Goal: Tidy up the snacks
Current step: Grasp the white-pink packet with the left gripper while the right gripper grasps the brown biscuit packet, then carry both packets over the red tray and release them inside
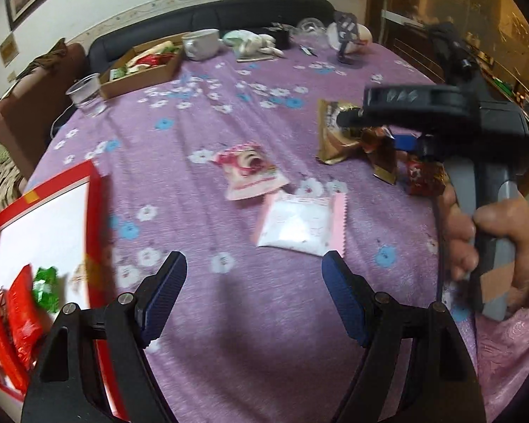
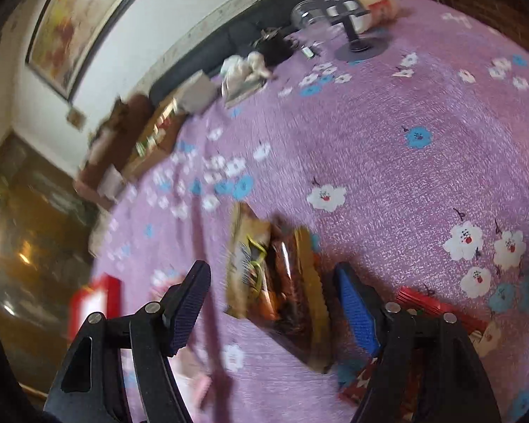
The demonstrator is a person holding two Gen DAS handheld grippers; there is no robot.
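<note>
My left gripper [image 1: 254, 282] is open and empty above the purple flowered tablecloth [image 1: 250, 352]. A white and pink snack packet [image 1: 301, 225] lies just ahead of it, and a pink strawberry packet [image 1: 250, 172] a little farther. A red-rimmed white tray [image 1: 95, 218] at the left holds red packets [image 1: 16, 320] and a green candy [image 1: 46, 287]. My right gripper [image 2: 273, 285] is open, its jaws on either side of a gold and brown snack packet [image 2: 282, 289] lying on the cloth. The same gold packet [image 1: 335, 137] shows in the left wrist view, with small red candies [image 1: 423, 176] beside it.
A cardboard box of snacks [image 1: 141, 67], a white mug [image 1: 201, 44], a clear plastic cup [image 1: 86, 93], a plush toy [image 1: 257, 44] and a small stand [image 1: 347, 40] sit at the table's far side. A dark sofa [image 1: 229, 14] runs behind. Red packets [image 2: 437, 308] lie right of my right gripper.
</note>
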